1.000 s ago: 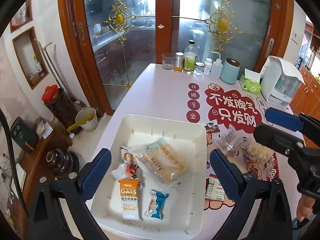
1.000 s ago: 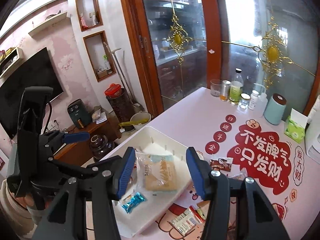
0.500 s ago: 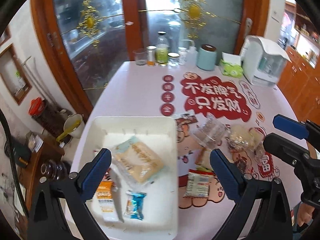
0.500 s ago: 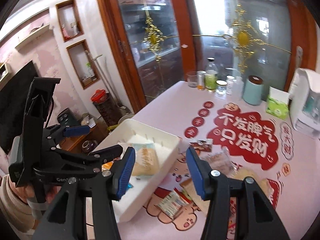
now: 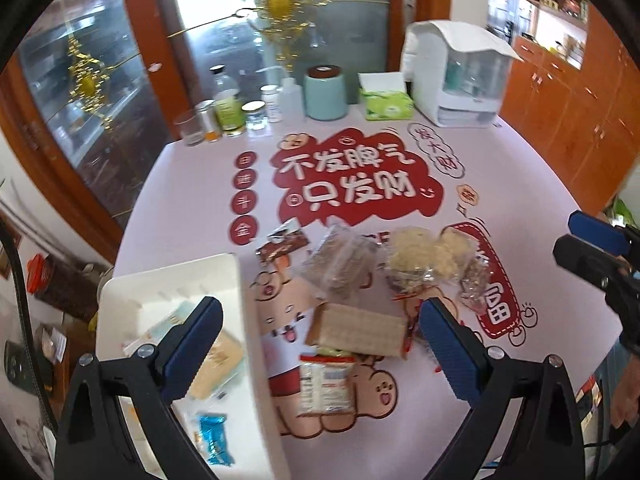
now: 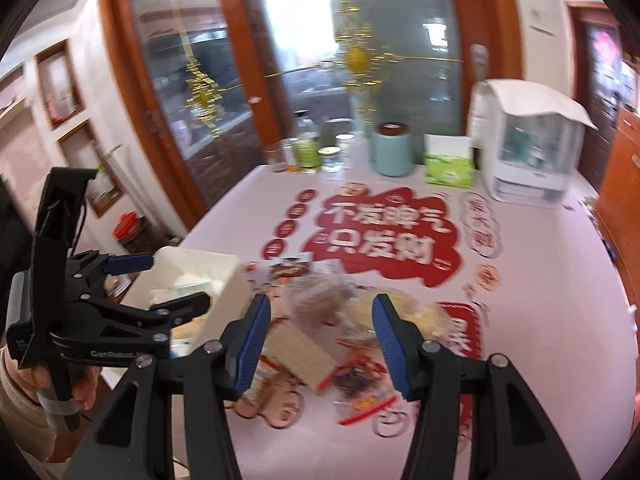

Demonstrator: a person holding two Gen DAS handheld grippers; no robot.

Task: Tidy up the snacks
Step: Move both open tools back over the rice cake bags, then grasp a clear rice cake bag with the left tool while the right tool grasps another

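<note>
Both grippers had swung away from the white tray toward the loose snacks on the table since the earlier frames.

From the left wrist, the left gripper stood wide open and empty above the pile, its left finger over the white tray, which already held a cracker packet and a blue candy wrapper. Between the fingers lay a wafer packet and, nearer the camera, a small white sachet; beyond them sat a clear bag of brown snacks, a bag of pale puffed pieces and a chocolate bar wrapper. To pick well, I judged it best to come down on one packet only, the wafer packet lying on top, and pinch across its short side. The tablecloth read 不发脾气 只发财 and 日进斗金; the sachet's print was too blurred to read.

From the right wrist, the right gripper was partly open, nothing between its pads, aimed at the same pile. The left gripper's body bore "GenRobot". Motion blur hid the packet labels.
</note>
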